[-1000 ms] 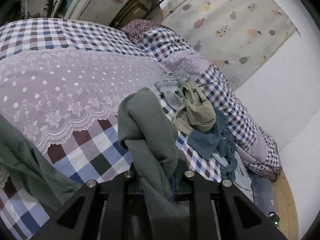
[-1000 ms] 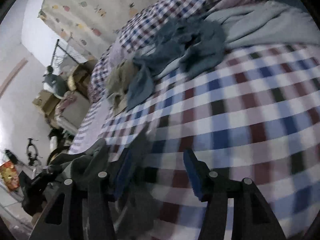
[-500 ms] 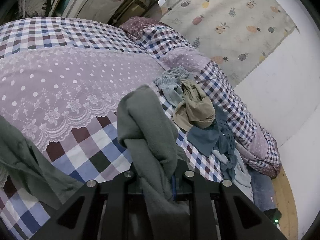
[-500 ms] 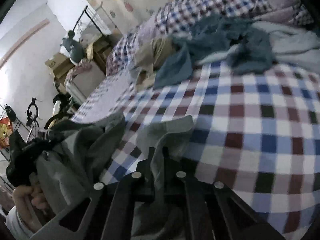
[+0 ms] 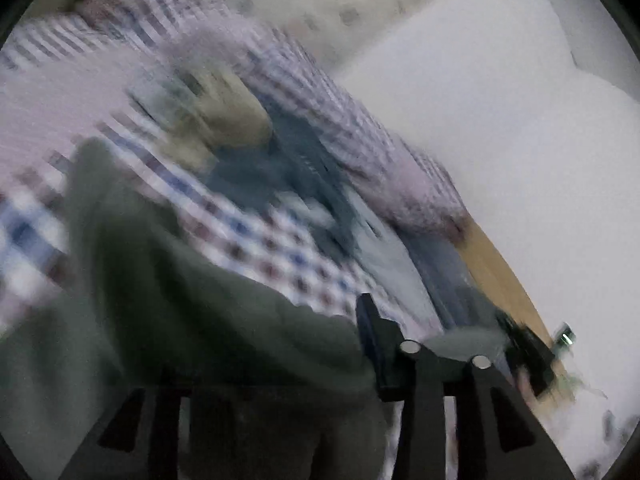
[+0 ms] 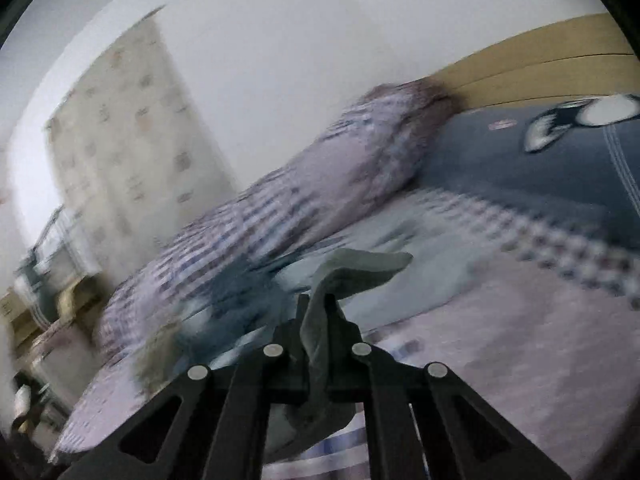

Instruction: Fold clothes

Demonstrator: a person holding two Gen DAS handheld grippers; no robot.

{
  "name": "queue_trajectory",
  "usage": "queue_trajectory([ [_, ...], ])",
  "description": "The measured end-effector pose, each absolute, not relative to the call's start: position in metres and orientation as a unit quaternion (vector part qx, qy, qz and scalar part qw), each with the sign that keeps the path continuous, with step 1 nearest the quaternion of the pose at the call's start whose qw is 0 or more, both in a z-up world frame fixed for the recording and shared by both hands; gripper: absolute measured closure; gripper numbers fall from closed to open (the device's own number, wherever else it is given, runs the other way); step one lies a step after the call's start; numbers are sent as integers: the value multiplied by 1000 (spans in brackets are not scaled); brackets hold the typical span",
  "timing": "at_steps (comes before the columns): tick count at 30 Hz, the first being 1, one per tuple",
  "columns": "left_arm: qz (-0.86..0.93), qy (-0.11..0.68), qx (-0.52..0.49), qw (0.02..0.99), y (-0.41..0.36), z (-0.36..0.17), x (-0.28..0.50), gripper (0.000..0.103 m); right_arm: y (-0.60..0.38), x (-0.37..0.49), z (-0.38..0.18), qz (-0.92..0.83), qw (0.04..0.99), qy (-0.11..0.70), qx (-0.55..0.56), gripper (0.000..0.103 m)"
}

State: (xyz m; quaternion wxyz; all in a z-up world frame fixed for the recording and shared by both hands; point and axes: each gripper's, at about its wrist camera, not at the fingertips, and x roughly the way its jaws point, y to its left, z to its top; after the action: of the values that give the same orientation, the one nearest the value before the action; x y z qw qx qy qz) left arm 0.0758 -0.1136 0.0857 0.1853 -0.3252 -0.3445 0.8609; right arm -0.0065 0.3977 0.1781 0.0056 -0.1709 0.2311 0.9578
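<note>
The grey-green garment (image 5: 168,320) fills the lower left of the blurred left wrist view and lies draped over my left gripper (image 5: 312,316). Its jaws stand apart: the right finger's blue pad (image 5: 370,332) is bare and the left finger is hidden under the cloth. The garment stretches right toward a black gripper (image 5: 524,356) at the bed's edge. In the right wrist view my right gripper (image 6: 320,312) is shut on a corner of the grey-green garment (image 6: 360,266), which flaps up past the fingertips.
A pile of beige and teal clothes (image 5: 256,140) lies on the checked bedspread (image 5: 280,248) ahead. A navy pillow (image 6: 520,160) and a checked pillow (image 6: 360,152) rest against the wooden headboard (image 6: 540,52). A white wall rises behind the bed.
The right gripper, open a second ago, closed on the garment's corner and lifted it. Both views have swung fast toward the headboard. The left gripper's fingers have parted.
</note>
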Motion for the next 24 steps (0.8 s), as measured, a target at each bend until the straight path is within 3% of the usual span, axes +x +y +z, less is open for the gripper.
queue_trajectory([
  [2, 847, -330, -348, 229, -94, 84, 70, 54, 430, -5, 168, 951, 52, 244, -181, 99],
  [5, 828, -286, -375, 302, -65, 87, 67, 33, 478, -3, 150, 933, 119, 274, -200, 99],
  [8, 815, -239, -393, 353, -43, 90, 73, 28, 519, 8, 139, 919, 194, 278, -201, 99],
  [12, 823, -215, -395, 347, -42, 90, 82, 28, 559, 25, 132, 896, 278, 284, -197, 98],
  [17, 844, -287, -337, 304, -82, 97, 88, 28, 583, 33, 115, 865, 324, 302, -237, 94],
  [19, 848, -331, -298, 287, -104, 104, 89, 28, 584, 36, 112, 857, 324, 314, -250, 86],
  [21, 849, -367, -267, 269, -124, 108, 92, 26, 581, 41, 114, 860, 319, 317, -243, 56],
  [24, 855, -399, -234, 233, -151, 117, 94, 26, 572, 51, 122, 864, 317, 319, -227, 49],
])
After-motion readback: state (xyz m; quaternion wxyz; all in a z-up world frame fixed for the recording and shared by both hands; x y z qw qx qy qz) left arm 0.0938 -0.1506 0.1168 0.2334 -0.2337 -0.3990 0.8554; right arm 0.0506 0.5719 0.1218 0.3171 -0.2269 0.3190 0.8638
